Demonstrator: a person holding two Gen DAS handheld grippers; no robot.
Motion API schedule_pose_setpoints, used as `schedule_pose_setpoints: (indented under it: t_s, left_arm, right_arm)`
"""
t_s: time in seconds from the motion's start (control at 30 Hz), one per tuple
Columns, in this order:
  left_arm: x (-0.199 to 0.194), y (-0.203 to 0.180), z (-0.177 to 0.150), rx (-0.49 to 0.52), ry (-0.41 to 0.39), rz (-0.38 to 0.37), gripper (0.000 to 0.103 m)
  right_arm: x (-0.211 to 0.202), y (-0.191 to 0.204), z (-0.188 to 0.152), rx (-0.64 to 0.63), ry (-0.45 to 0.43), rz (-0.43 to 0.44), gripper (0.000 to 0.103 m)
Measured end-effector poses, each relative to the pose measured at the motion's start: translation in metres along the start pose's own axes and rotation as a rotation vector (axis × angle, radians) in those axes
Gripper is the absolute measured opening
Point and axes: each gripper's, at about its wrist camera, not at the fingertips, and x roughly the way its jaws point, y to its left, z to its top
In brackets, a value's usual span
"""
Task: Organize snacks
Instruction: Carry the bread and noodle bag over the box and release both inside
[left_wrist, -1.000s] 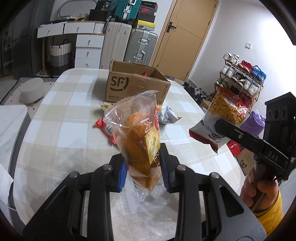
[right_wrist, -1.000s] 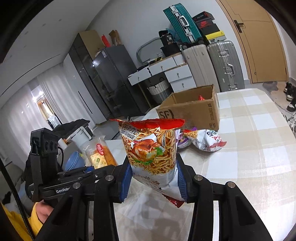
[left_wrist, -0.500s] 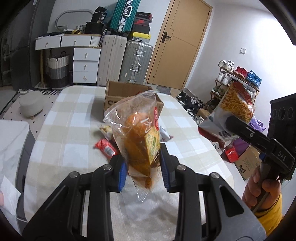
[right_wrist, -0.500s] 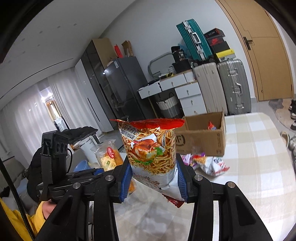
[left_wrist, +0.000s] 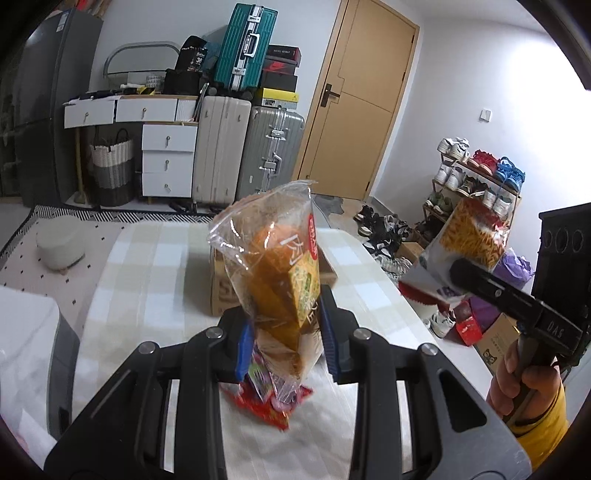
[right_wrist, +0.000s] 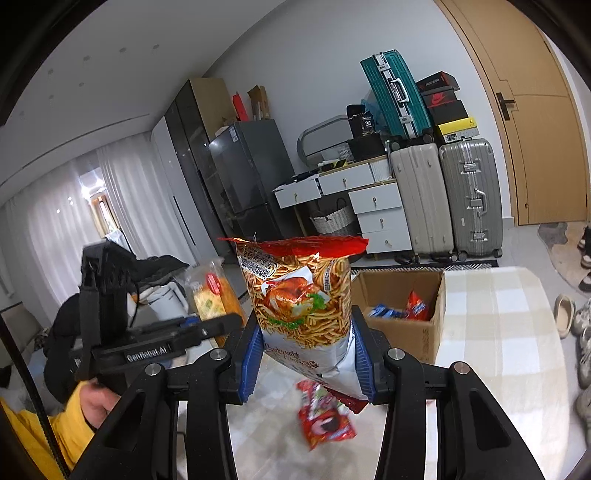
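My left gripper (left_wrist: 286, 339) is shut on a clear bag of orange snacks (left_wrist: 280, 266), held high above the table. My right gripper (right_wrist: 306, 354) is shut on a noodle-snack bag (right_wrist: 301, 299) with a red top, also held high. Each gripper shows in the other view: the right one (left_wrist: 458, 266) with its bag (left_wrist: 469, 236), the left one (right_wrist: 221, 321) with its bag (right_wrist: 214, 295). The open SF cardboard box (right_wrist: 402, 332) stands on the checked table (right_wrist: 498, 332) ahead, with packets inside. The left wrist view shows the box (left_wrist: 221, 291) partly hidden behind the clear bag.
A red snack packet (right_wrist: 325, 417) lies on the table below my right gripper; red packets (left_wrist: 266, 402) lie under the left one. Suitcases (left_wrist: 247, 151), drawers (left_wrist: 166, 158), a door (left_wrist: 362, 110) and a shoe rack (left_wrist: 476, 177) stand beyond the table.
Both grippers have risen and moved toward the box with their bags held. The box now sits close below and ahead, and the loose packets have slid under the grippers.
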Motion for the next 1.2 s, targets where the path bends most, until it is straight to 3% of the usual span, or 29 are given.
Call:
schedule_pose_setpoints:
  t_s: [0.27, 0.6, 0.9, 1.2]
  left_arm:
    - [0.06, 0.011, 0.065, 0.004, 0.038, 0.036, 0.028]
    - [0.191, 0.031, 0.125, 0.015, 0.128, 0.062, 0.028]
    - [0.312, 0.062, 0.131, -0.03, 0.252, 0.088, 0.028]
    - [0.381, 0.078, 0.124, -0.04, 0.303, 0.075, 0.028]
  right_arm:
    - [0.058, -0.031, 0.042, -0.008, 0.037, -0.01, 0.044]
    - [0.148, -0.077, 0.075, 0.014, 0.112, -0.058, 0.044]
    - [0.223, -0.125, 0.066, 0.037, 0.222, -0.134, 0.044]
    - [0.266, -0.153, 0.042, 0.067, 0.293, -0.142, 0.044]
